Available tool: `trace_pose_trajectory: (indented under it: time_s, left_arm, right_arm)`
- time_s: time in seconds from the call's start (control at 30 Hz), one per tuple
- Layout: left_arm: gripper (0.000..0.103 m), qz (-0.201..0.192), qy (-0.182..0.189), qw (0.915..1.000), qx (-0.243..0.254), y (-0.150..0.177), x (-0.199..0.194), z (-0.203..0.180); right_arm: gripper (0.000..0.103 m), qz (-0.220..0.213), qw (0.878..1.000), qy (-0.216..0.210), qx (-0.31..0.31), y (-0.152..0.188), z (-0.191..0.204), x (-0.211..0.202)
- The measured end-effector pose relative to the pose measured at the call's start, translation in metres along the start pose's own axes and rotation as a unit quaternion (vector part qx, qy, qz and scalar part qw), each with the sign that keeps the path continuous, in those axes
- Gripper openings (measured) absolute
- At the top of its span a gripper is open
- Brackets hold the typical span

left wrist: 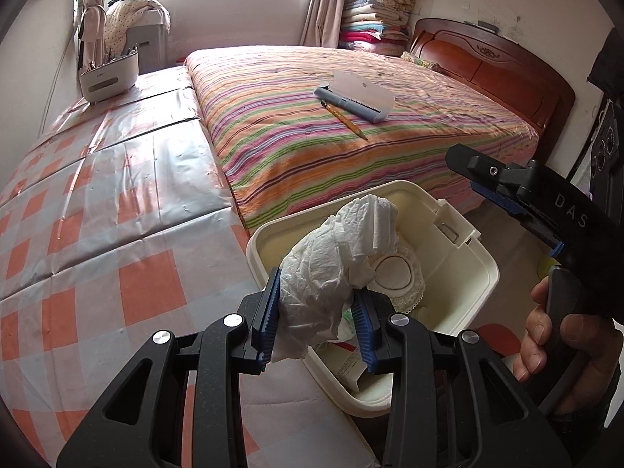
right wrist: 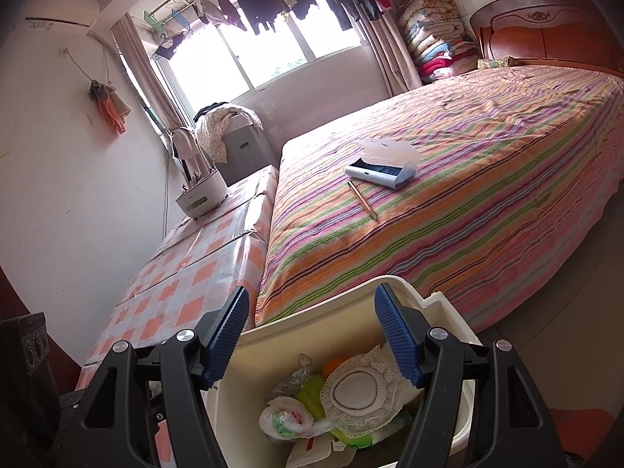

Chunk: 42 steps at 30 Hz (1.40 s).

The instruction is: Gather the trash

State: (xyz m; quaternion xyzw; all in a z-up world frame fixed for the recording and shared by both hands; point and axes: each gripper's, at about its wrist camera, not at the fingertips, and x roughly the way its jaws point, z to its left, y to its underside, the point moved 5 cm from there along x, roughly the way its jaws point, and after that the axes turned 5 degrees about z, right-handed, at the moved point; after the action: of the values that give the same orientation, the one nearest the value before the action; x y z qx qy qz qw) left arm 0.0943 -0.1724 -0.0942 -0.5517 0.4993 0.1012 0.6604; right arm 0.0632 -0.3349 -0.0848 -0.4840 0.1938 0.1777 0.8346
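A crumpled white tissue [left wrist: 331, 269] is clamped between the blue pads of my left gripper [left wrist: 318, 292], which is shut on it. It hangs just over the near rim of a cream plastic bin [left wrist: 483, 269]. Inside the bin [right wrist: 269, 355] lie a lace doily [right wrist: 360, 390], a knotted plastic bag [right wrist: 286, 417] and green wrappers. My right gripper [right wrist: 311, 292] stands open above the bin with the far rim showing between its pads and nothing pressed by them. In the left wrist view the right gripper [left wrist: 468, 173] comes in from the right, held by a hand [left wrist: 546, 335].
A bed with a striped cover [left wrist: 390, 148] lies beyond the bin, with an open pencil case [left wrist: 355, 95] and a pencil [left wrist: 345, 119] on it. To the left runs a checked plastic-covered surface [left wrist: 97, 234] with a white holder [left wrist: 109, 74] at its far end. Folded quilts [left wrist: 378, 11] are stacked by the wooden headboard [left wrist: 491, 62].
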Motion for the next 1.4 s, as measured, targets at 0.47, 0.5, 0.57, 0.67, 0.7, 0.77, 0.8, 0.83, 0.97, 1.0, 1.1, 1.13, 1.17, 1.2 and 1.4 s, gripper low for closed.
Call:
trace_pose_trajectory:
  time_s: [0.47, 0.5, 0.57, 0.67, 0.7, 0.77, 0.8, 0.83, 0.97, 1.0, 1.1, 1.13, 1.17, 1.2, 1.4]
  left_arm:
    - [0.069, -0.02, 0.009, 0.9996, 0.019, -0.007, 0.005, -0.019]
    - [0.071, -0.023, 0.006, 0.9995, 0.021, -0.007, 0.003, -0.019]
    - [0.08, -0.027, 0.005, 0.9993, 0.023, -0.008, -0.003, -0.019]
    - [0.082, -0.039, -0.015, 0.9991, 0.012, -0.009, -0.018, -0.011]
    - [0.084, -0.043, -0.022, 0.9988, 0.009, -0.008, -0.024, -0.008]
    - [0.086, -0.05, -0.036, 0.9981, 0.001, -0.007, -0.037, -0.001]
    - [0.086, -0.054, -0.044, 0.9976, -0.004, -0.006, -0.044, 0.003]
    - [0.086, -0.057, -0.048, 0.9972, -0.007, -0.005, -0.05, 0.007]
    - [0.087, -0.063, -0.074, 0.995, -0.025, 0.004, -0.072, 0.024]
    - [0.087, -0.066, -0.078, 0.9944, -0.026, 0.005, -0.078, 0.027]
    - [0.09, -0.076, -0.106, 0.991, -0.03, 0.009, -0.094, 0.039]
    - [0.091, -0.079, -0.11, 0.9903, -0.034, 0.011, -0.098, 0.044]
    - [0.091, -0.079, -0.113, 0.9897, -0.038, 0.012, -0.101, 0.05]
    - [0.091, -0.078, -0.117, 0.9892, -0.042, 0.014, -0.103, 0.054]
    - [0.091, -0.081, -0.128, 0.9863, -0.065, 0.017, -0.114, 0.077]
  right_arm:
    - [0.069, -0.045, 0.998, 0.046, -0.002, 0.002, -0.005, -0.013]
    - [0.069, -0.053, 0.997, 0.049, -0.004, 0.002, -0.004, -0.016]
    - [0.069, -0.068, 0.996, 0.055, 0.0, 0.001, -0.003, -0.023]
    - [0.069, -0.08, 0.995, 0.061, 0.006, 0.007, 0.003, -0.041]
    - [0.069, -0.083, 0.994, 0.066, 0.003, 0.009, 0.006, -0.047]
    - [0.069, -0.087, 0.993, 0.075, -0.009, 0.014, 0.017, -0.061]
    - [0.069, -0.088, 0.993, 0.078, -0.016, 0.016, 0.023, -0.067]
    - [0.069, -0.088, 0.993, 0.08, -0.023, 0.018, 0.03, -0.074]
    - [0.076, -0.084, 0.991, 0.085, -0.056, 0.029, 0.062, -0.094]
    - [0.076, -0.081, 0.991, 0.089, -0.066, 0.034, 0.07, -0.097]
    - [0.077, -0.065, 0.989, 0.099, -0.092, 0.047, 0.09, -0.104]
    - [0.077, -0.056, 0.989, 0.101, -0.096, 0.053, 0.095, -0.105]
    - [0.077, -0.047, 0.989, 0.1, -0.097, 0.057, 0.098, -0.104]
    - [0.077, -0.037, 0.99, 0.098, -0.097, 0.062, 0.101, -0.103]
    - [0.077, 0.004, 0.989, 0.102, -0.108, 0.078, 0.115, -0.088]
